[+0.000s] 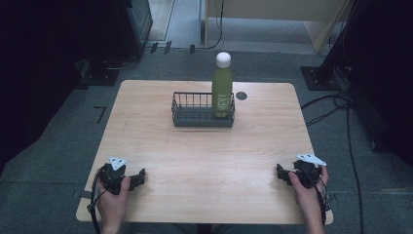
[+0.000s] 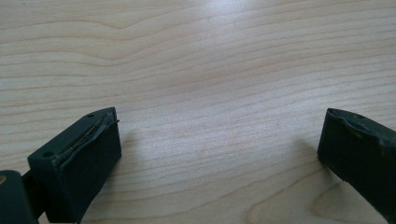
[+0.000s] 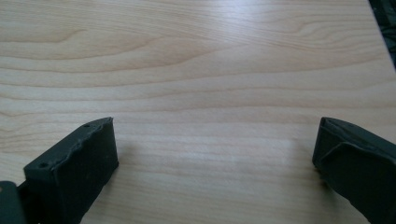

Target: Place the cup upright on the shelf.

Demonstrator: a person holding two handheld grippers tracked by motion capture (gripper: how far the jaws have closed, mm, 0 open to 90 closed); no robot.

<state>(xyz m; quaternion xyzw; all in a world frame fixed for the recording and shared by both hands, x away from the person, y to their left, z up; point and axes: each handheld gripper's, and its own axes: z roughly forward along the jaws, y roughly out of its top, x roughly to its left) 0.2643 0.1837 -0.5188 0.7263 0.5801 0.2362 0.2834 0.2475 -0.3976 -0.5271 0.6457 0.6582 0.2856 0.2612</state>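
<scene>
Green bottle [image 1: 222,87] upright in right end of wire basket [image 1: 195,113], far across table [image 1: 204,161]. Left gripper [image 1: 137,178] and right gripper [image 1: 282,171] resting near front edge, fingers wide apart, empty. Probably best: approach level, clamp bottle mid-body, lift straight up.

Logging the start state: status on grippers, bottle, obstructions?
Left gripper and right gripper open, empty, near table edge. Green bottle upright in wire basket, right end. Nothing between.
</scene>
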